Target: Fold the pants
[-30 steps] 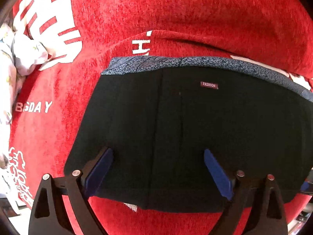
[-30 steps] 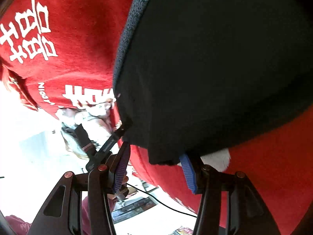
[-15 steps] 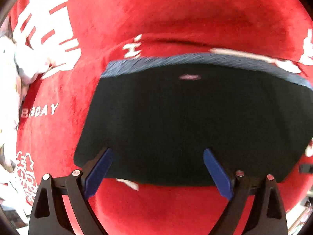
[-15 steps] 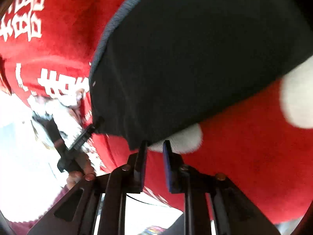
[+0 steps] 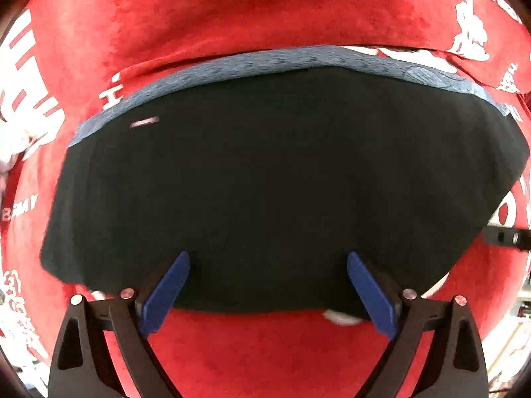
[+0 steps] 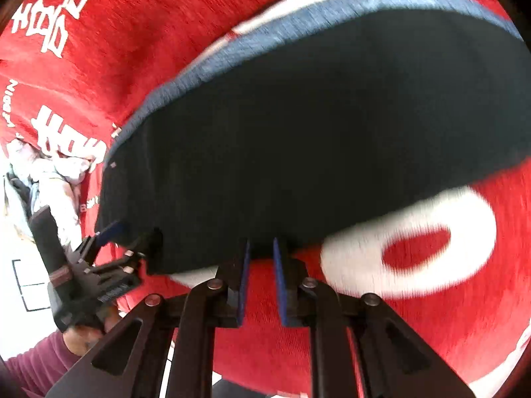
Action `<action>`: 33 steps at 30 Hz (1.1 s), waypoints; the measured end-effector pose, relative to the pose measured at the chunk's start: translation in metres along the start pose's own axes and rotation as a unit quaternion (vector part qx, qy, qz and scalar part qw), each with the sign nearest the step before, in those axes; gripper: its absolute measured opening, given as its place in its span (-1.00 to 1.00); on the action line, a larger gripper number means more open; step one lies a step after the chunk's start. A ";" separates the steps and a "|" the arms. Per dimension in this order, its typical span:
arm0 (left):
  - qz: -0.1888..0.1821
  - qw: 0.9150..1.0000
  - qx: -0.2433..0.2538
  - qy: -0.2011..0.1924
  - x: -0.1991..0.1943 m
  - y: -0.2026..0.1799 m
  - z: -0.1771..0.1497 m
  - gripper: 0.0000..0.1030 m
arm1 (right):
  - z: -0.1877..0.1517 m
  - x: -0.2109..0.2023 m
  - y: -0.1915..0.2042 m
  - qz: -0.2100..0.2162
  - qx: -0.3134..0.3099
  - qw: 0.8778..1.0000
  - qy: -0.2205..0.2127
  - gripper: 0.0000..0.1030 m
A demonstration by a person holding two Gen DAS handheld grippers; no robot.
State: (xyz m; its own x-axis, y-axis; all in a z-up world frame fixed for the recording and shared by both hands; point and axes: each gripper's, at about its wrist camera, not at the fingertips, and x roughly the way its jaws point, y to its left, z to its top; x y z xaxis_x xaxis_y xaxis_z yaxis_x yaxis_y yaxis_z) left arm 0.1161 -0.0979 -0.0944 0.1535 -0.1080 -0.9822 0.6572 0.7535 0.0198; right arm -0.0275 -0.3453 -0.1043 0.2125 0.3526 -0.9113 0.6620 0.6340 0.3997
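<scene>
The black pants, folded flat with a blue-grey waistband at the far side, lie on a red blanket. My left gripper hangs open and wide above their near edge, its blue pads clear of the cloth. The right wrist view shows the pants again. There my right gripper has its jaws closing, nearly together, with the pants' near hem between the tips. The left gripper sits by the pants' left corner. The right gripper's tip shows at the pants' right end.
The blanket carries large white characters. A pale crumpled cloth lies off its left side. A hand with a maroon sleeve holds the left gripper. Bright floor shows beyond the blanket's near edge at the lower left.
My right gripper's jaws went from wide apart to nearly together on the pants' near hem, and it rose. My left gripper slid right along the near edge, still open.
</scene>
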 end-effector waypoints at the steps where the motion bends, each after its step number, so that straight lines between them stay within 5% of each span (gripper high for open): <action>1: 0.006 1.000 -0.002 -0.008 -0.005 0.007 0.001 0.88 | -0.002 0.000 0.003 -0.007 -0.008 1.000 0.007 -0.62; 5: 0.030 0.998 -0.043 -0.039 -0.017 0.057 0.016 0.88 | -0.002 -0.015 0.024 -0.010 -0.063 0.998 -0.011 -0.62; 11: 0.042 0.992 -0.123 -0.004 -0.012 0.110 0.019 0.88 | 0.008 -0.006 0.060 0.001 -0.074 0.997 -0.005 -0.56; 18: 0.044 0.995 -0.086 0.031 -0.017 0.077 0.007 0.88 | 0.001 0.017 0.104 -0.009 -0.080 0.997 0.004 -0.05; 26: 0.012 0.999 -0.041 0.029 -0.028 0.019 0.017 0.99 | -0.006 -0.002 0.084 -0.022 -0.040 0.999 -0.017 0.30; 33: -0.001 0.999 -0.007 0.034 -0.031 -0.042 0.024 0.99 | -0.002 -0.022 0.047 -0.103 -0.035 0.994 -0.031 0.58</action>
State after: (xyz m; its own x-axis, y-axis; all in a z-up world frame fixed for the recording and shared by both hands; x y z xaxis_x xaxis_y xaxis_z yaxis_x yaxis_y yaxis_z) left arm 0.1014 -0.1421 -0.0600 0.1004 -0.0657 -0.9928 0.6474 0.7620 0.0151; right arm -0.0023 -0.3213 -0.0653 0.1221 0.1689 -0.9781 0.6450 0.7355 0.2075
